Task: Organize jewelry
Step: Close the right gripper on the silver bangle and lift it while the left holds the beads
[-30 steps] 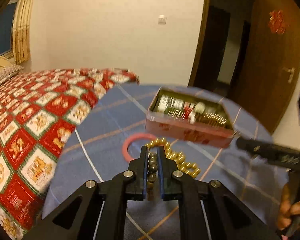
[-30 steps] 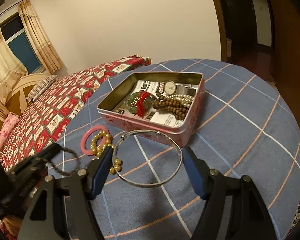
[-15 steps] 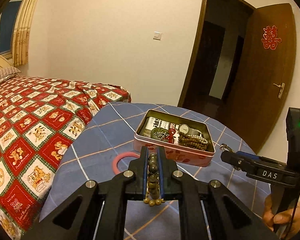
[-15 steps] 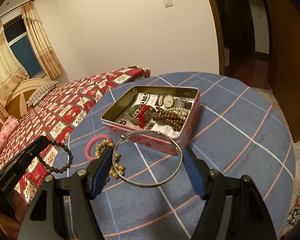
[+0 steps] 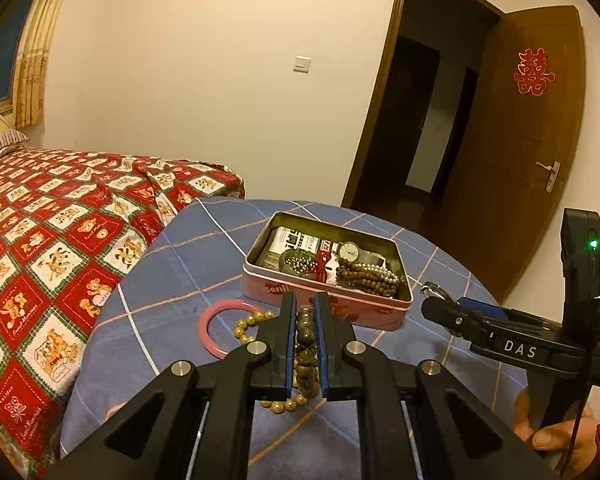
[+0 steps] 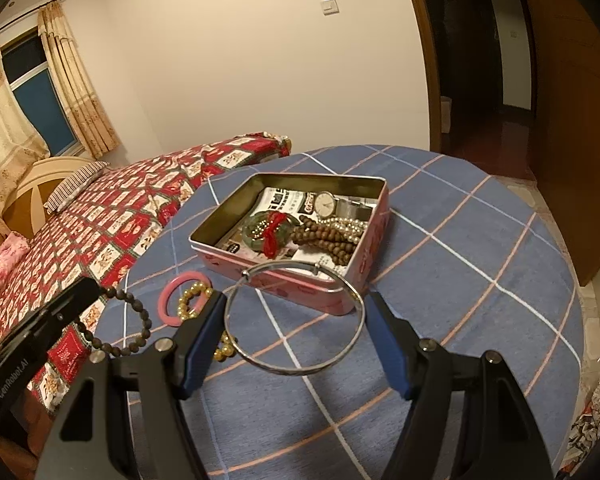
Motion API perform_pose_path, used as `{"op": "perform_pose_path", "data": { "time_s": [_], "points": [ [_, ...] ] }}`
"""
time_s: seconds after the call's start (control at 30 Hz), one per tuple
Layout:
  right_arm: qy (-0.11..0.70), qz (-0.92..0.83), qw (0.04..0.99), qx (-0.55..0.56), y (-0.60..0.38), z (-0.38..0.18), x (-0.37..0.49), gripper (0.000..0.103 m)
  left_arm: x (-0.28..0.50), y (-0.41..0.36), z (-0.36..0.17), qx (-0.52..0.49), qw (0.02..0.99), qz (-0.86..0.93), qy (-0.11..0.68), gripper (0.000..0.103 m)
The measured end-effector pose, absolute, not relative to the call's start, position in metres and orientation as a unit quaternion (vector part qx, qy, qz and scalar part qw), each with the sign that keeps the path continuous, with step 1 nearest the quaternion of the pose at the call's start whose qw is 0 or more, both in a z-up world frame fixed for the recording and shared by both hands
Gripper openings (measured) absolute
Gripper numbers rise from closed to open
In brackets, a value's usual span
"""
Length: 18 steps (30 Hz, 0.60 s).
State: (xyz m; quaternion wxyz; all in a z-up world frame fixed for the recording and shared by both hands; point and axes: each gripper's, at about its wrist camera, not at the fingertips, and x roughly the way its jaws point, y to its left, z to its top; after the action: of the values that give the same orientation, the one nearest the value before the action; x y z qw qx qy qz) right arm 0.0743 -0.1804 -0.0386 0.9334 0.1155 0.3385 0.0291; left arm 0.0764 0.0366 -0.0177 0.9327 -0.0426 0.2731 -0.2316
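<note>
Left tool (image 5: 305, 312) clamping dark bead bracelet (image 5: 306, 344), seemingly above table (image 5: 172, 280)

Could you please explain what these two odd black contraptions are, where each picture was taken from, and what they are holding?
There is no robot: a person holds a two-finger gripper in each hand, with a camera looking along its fingers. The left gripper is shut on a dark bead bracelet, which dangles from it in the right view. The right gripper carries a silver bangle between its wide-set fingers. On the blue checked tablecloth stands an open pink tin holding a watch and beads; beside it lie a pink bangle and a gold bead bracelet.
</note>
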Motion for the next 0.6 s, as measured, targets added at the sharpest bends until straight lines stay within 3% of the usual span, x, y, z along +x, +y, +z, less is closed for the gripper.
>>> {"op": "perform_pose_path", "data": {
  "time_s": [0.6],
  "points": [
    [0.332, 0.025, 0.935, 0.117, -0.1853, -0.0372, 0.0745, 0.073, 0.0776, 0.0268, -0.0168, -0.046, 0.929, -0.248, 0.271, 0.008]
  ]
}}
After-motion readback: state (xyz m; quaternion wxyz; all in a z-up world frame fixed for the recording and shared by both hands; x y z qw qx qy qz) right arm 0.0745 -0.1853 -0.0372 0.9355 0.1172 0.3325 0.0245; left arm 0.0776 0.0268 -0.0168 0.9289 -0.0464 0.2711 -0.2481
